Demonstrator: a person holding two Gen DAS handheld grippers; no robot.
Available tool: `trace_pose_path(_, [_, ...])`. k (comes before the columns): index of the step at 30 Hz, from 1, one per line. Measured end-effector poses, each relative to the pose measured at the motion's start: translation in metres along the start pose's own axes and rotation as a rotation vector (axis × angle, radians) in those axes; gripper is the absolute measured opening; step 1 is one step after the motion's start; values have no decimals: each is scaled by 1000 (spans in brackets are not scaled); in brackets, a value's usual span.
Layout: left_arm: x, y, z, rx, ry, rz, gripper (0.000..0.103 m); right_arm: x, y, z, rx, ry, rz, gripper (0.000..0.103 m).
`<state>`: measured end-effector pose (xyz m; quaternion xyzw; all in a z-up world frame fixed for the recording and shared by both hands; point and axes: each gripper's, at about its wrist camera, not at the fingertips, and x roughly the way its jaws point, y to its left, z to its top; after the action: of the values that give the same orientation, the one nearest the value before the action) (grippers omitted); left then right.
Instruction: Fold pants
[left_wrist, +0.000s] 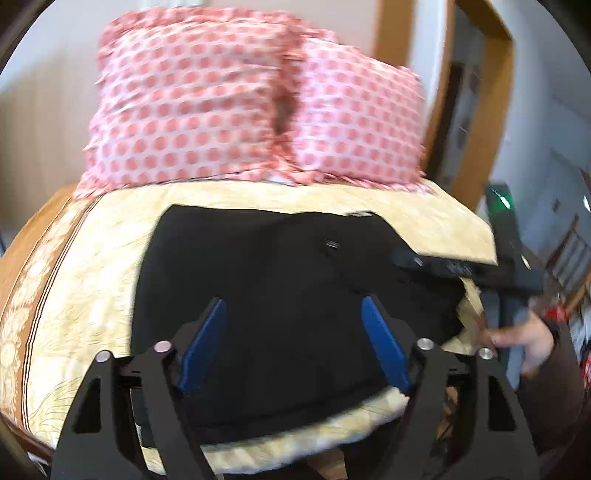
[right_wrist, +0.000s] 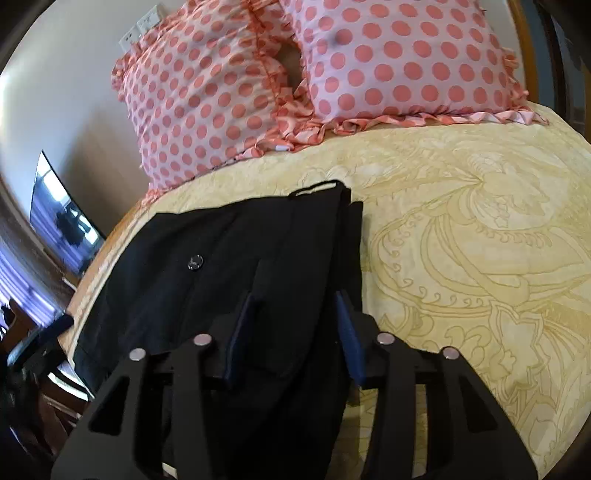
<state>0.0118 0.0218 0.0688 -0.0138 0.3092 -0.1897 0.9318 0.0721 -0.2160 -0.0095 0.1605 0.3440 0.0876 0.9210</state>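
The black pants (left_wrist: 266, 280) lie folded on the yellow patterned bedspread (left_wrist: 88, 295). My left gripper (left_wrist: 293, 310) is open, its blue fingers (left_wrist: 207, 339) spread above the pants with nothing between them. In the right wrist view the pants (right_wrist: 207, 273) show a black button (right_wrist: 195, 263) and the waistband at the far end. My right gripper (right_wrist: 295, 314) is open, its blue fingers (right_wrist: 349, 332) set either side of a raised fold along the pants' right edge. The right gripper also shows in the left wrist view (left_wrist: 506, 266), held by a hand.
Two pink polka-dot pillows (left_wrist: 236, 107) stand at the head of the bed, also in the right wrist view (right_wrist: 399, 62). A wooden frame (left_wrist: 495, 110) is at the right. A screen (right_wrist: 62, 218) and furniture stand left of the bed.
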Motion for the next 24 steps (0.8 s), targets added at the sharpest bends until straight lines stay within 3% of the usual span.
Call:
trace_pose_path(4, [-1, 16, 4, -42, -12, 28, 83, 3, -7, 3, 31, 1, 8, 50])
trace_pose_path(6, [1, 22, 6, -58, -11, 34, 85, 6, -3, 0, 6, -1, 8, 35])
trace_pose_path(7, [2, 24, 7, -63, -11, 40, 85, 4, 1, -1, -21, -5, 37, 16])
trace_pose_path(10, [0, 30, 8, -69, -17, 63, 85, -18, 7, -3, -45, -71, 50, 8])
trace_pose_path(14, [-1, 45, 9, -91, -23, 83, 88, -43, -2, -14, 7, -125, 58, 6])
trace_pose_path(16, [5, 51, 10, -100, -4, 73, 88, -26, -10, -21, 12, -48, 12, 12])
trace_pose_path(17, [8, 53, 9, -104, 12, 63, 88, -22, -13, -23, 18, -36, -5, 24])
trace_pose_path(19, [14, 53, 8, -100, 39, 37, 88, -30, -15, -21, 47, -75, -28, 45])
trace_pose_path(20, [17, 52, 6, -94, 50, 31, 88, -37, -12, -19, 39, -107, -26, 51])
trace_pose_path(22, [25, 51, 2, -85, 76, 27, 90, -48, -2, -18, -13, -160, 10, 51])
trace_pose_path(24, [40, 53, -5, -91, 132, 32, 92, -40, 10, -21, -73, -116, 15, 53])
